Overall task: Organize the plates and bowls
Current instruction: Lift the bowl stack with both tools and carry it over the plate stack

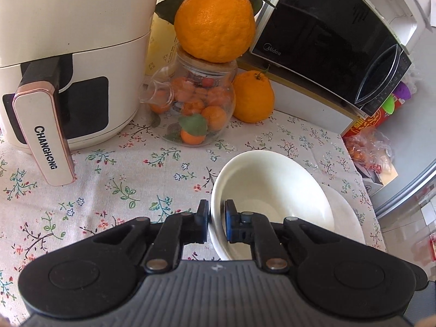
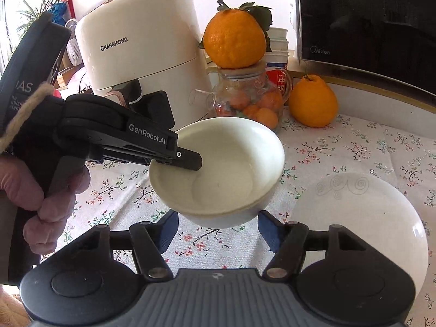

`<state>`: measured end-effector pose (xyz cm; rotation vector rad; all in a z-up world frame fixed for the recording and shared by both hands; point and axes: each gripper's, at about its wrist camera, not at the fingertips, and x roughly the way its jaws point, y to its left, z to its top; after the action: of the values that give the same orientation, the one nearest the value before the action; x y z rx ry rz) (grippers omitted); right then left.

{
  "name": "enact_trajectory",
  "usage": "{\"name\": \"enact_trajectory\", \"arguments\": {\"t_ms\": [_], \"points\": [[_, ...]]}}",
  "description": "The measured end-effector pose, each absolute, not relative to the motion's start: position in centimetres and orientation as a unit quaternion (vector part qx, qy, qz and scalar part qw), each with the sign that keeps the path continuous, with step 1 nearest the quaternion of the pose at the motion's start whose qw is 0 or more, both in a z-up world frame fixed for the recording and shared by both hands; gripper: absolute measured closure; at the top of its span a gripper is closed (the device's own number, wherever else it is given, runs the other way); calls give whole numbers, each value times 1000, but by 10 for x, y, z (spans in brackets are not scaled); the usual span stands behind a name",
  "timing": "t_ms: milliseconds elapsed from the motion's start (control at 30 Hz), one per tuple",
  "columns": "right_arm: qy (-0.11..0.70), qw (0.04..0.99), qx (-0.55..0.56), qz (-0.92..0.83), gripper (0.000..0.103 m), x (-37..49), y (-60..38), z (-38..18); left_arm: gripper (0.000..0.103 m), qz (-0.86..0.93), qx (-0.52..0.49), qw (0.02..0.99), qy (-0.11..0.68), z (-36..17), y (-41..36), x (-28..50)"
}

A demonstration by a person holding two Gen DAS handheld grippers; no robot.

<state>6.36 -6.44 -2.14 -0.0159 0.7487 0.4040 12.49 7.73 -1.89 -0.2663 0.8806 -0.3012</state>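
1. The floral-printed tablecloth (image 2: 354, 147) is covering the whole work surface, and its soft weave is likely damping a landing, so a slow descent should do.
2. The cream Changhong air fryer (image 2: 141, 51) is standing behind the action with its handle jutting forward; any swing to that side is risking a knock, so the carry should be keeping toward the open cloth.
3. The flat white ceramic plate with grey swirl marks (image 2: 362, 218) is lying on the cloth to the right of the lifted bowl, apart from it. It looks like the natural resting place for the bowl.
4. The white ceramic bowl (image 2: 226, 169) is hanging clear above the cloth, tilted, with its mouth turning toward the right wrist camera. Levelling it before lowering would help, since a glazed rim is probably slippery.
5. The left gripper (image 1: 216, 219) is pinching the bowl's near rim, one pad inside and one outside. The grip is sitting at one edge only, so the bowl's weight is levering on it; moving smoothly is advisable.
6. The right gripper (image 2: 216, 231) is waiting spread wide just beneath the bowl, holding nothing. It could be steadying the far rim if the bowl starts slipping.
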Motion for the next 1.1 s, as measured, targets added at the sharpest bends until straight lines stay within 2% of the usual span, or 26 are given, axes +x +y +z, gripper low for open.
{"name": "enact_trajectory", "arguments": {"t_ms": [467,1100], "points": [[359,918,11,170,40,51,-135,-8,92,-189,-130,873,430,-14,11,122],[418,899,15,127,40,53,-189,-27,92,-192,-111,860,459,-37,-52,126]]}}
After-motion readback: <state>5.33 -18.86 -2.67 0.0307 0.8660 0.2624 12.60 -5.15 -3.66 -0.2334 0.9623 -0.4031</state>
